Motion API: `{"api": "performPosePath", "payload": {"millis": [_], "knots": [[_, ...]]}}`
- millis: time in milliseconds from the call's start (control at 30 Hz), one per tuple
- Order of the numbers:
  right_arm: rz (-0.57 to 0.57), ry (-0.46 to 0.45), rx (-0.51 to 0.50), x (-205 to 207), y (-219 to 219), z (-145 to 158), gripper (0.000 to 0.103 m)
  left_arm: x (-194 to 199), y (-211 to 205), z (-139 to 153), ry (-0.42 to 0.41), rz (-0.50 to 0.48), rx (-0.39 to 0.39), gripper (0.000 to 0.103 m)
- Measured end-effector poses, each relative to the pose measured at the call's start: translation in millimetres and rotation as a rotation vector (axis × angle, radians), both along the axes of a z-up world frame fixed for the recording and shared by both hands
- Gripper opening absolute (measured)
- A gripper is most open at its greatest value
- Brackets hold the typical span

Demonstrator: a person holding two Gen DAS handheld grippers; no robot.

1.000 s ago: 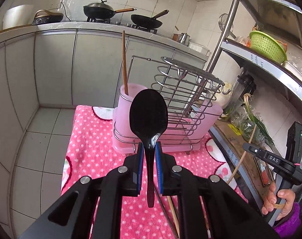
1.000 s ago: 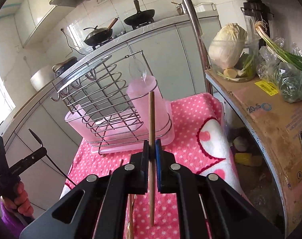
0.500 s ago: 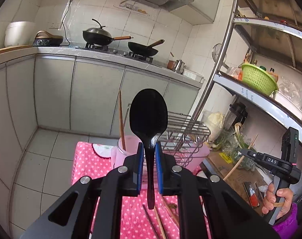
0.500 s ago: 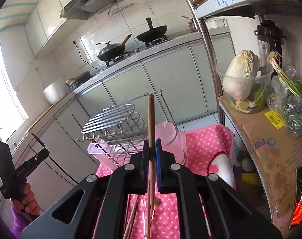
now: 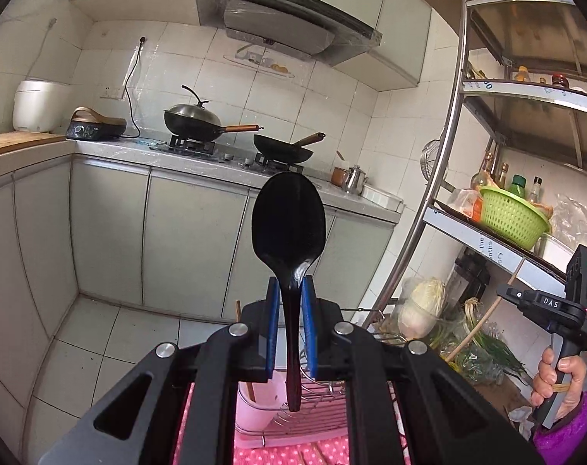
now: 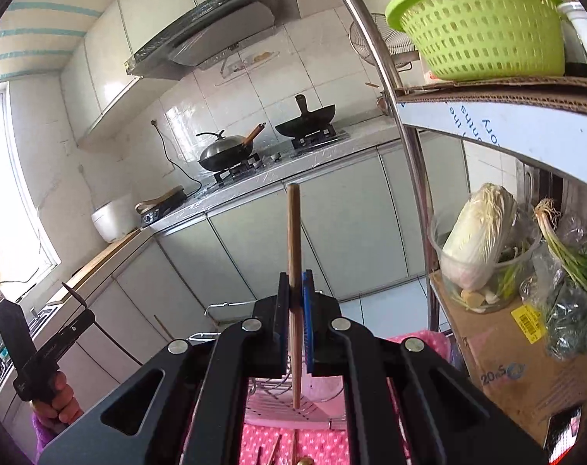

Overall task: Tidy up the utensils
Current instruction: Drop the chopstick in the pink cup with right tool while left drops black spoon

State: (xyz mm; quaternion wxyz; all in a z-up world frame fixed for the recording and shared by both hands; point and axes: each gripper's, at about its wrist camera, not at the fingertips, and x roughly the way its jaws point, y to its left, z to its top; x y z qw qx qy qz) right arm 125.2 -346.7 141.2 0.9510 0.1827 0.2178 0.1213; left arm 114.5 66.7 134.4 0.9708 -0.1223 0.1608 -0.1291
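- Left wrist view: left gripper (image 5: 289, 325) is clamping glossy black plastic spoon (image 5: 289, 228) by its neck, bowl up, handle down, likely for dropping into pink plastic cup (image 5: 260, 399) below.
- Right gripper (image 6: 295, 317) is pinching upright wooden chopstick (image 6: 293, 248) mid-shaft.
- Only right wrist view is showing loose utensils on pink dotted cloth (image 6: 254, 441).

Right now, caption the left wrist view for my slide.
Left hand-held gripper holds glossy black plastic spoon upright above pink utensil holder.
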Motion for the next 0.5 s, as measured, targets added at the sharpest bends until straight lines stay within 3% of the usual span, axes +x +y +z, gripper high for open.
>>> {"api": "performPosePath", "payload": {"millis": [133, 500], "knots": [[-0.008, 0.016, -0.041, 23, 6, -1, 0.006, 22, -2, -6, 0.015, 0.021, 0.005, 0.011], [0.052, 0.198, -0.106, 75, 29, -53, 0.006, 67, -6, -56, 0.146, 0.023, 0.031, 0.011]]}}
